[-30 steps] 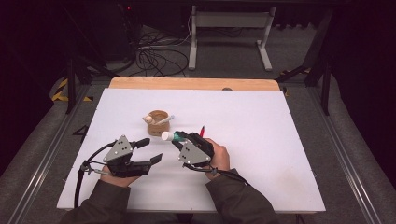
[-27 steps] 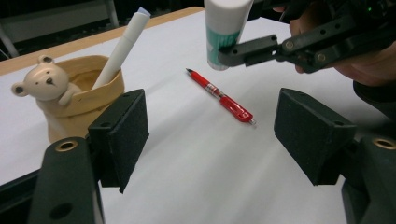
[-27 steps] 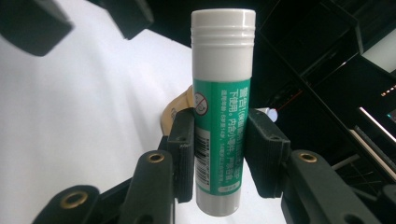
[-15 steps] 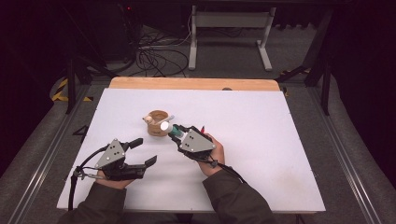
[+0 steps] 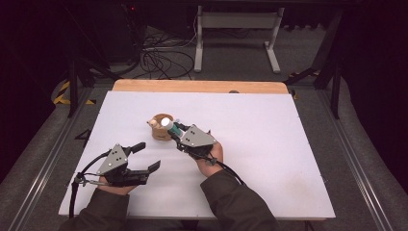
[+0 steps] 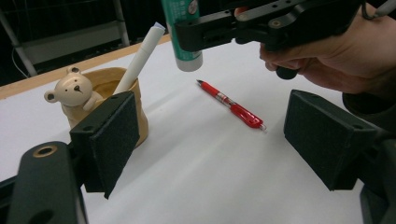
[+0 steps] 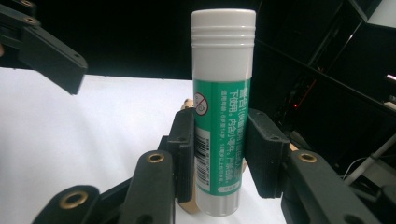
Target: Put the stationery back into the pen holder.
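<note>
A white table (image 5: 269, 159) offers wide bare room on its right half and along the near edge. Left of centre stands a tan bear-shaped pen holder (image 5: 159, 131), a white marker (image 6: 140, 60) leaning out of it and narrowing its mouth. The right gripper (image 5: 179, 132), clamped on a green glue stick (image 7: 223, 121), hangs just beside the holder's rim. A red pen (image 6: 231, 106) lies flat beyond it. The left gripper (image 5: 146, 156), jaws spread, sits apart at near left, bare table between it and the holder.
</note>
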